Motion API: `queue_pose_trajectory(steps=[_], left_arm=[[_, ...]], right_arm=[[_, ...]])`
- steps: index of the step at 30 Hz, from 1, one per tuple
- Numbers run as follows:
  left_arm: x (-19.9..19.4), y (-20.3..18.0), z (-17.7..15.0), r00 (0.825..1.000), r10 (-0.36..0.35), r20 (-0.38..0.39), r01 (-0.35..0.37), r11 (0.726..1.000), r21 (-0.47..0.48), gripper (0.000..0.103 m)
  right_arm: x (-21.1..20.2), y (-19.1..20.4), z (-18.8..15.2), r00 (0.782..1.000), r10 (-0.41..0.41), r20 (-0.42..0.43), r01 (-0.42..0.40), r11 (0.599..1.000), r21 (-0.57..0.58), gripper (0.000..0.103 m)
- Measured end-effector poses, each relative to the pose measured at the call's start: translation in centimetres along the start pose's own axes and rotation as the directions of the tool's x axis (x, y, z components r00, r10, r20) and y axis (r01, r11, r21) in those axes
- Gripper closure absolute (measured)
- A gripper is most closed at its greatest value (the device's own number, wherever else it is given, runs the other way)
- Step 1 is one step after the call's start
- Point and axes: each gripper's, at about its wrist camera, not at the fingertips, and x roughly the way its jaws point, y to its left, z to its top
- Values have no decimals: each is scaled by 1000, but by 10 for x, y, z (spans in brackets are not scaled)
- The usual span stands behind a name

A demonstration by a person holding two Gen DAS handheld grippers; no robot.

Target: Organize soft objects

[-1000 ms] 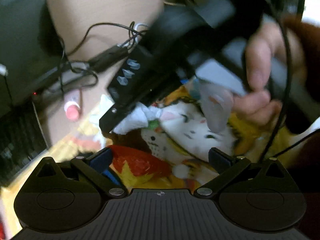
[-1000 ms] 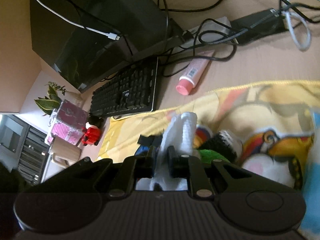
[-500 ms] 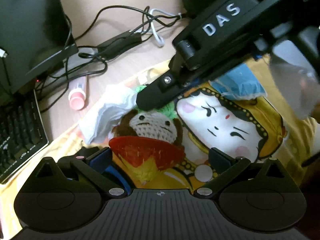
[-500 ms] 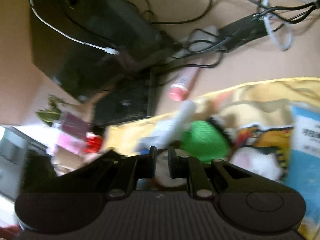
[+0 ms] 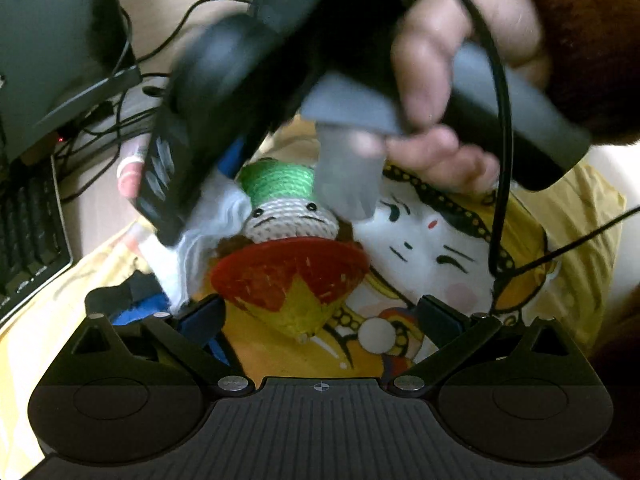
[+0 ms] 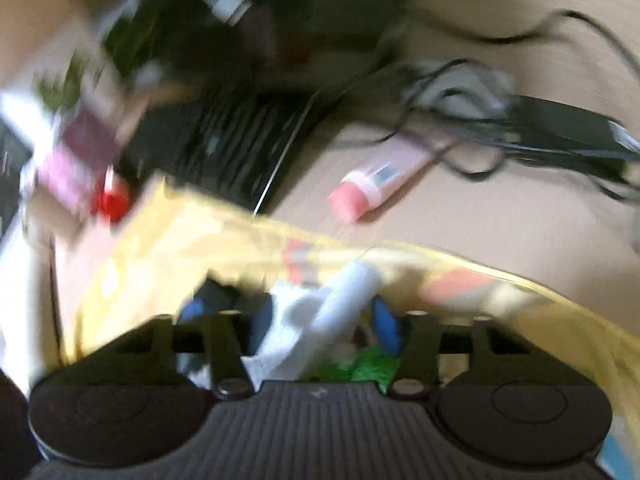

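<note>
Left wrist view: left gripper fingers spread wide, nothing between them; they hang over a yellow printed cloth spread on the worktop. Between and just beyond the fingertips sits a crochet doll, green top, pale face, with a red-and-yellow cone in front of it. A white cloth lies bunched against the doll's left side; its lower end is hidden behind the left finger. A blue item beside it is mostly covered, kind not clear.

Above the doll, the right gripper body crosses the view, motion-blurred, angled down toward the white cloth. A hand wraps its grey handle, fingers curled, a brown sleeve at the frame edge. Its fingertips are hidden here.

Right wrist view: heavily blurred. Right gripper fingers stand partly apart, blue pads either side of the white cloth; contact cannot be resolved. Green of the doll shows below, mostly cut off by the gripper body.

Further back: a pink tube on bare worktop, a keyboard, tangled cables. Far-left objects too smeared to identify.
</note>
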Motion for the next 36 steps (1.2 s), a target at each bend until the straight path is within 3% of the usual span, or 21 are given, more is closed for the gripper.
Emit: queue_pose_trajectory(steps=[2,4,7,12,15,19,24,29,33,35,36], left_arm=[[-4,2,-1,1000,-11,1,11,1000,-23,0],[-10,4,-5,1000,0,3,0,999,-41,0],[-20,6,-9,1000,26,9,-25,998,-54,0],[-28,8,-7,1000,11,23,-9,998,-62,0],[-29,5,2,1000,18,24,-17,999,-31,0],[-31,-10,17,999,10,46,-13,997,78,0],[-28,-32,23,998,-26,60,12,977,211,0],[-9,-36,19,995,83,55,-95,959,268,0],[-7,-22,17,995,91,47,-100,967,232,0],[-5,-16,18,995,94,41,-101,974,204,0],[-4,-12,18,995,95,36,-100,977,189,0]], right_arm=[[4,13,-3,1000,-29,-11,27,991,-130,83],[-2,17,-5,999,-41,10,42,983,-180,95],[-29,-2,-3,996,35,82,-34,999,-13,96],[-69,-25,-25,976,113,185,-150,969,197,96],[-76,-22,-46,980,40,194,-76,981,177,96],[-78,-35,-60,968,-163,190,122,970,211,96],[-86,-42,-75,960,-213,183,164,954,250,95],[-95,-31,-81,975,-25,222,-50,944,325,95],[-96,-18,-80,948,150,281,-243,910,337,94],[-92,-13,-78,935,203,291,-294,903,313,94],[-91,-10,-78,939,197,284,-281,913,296,94]])
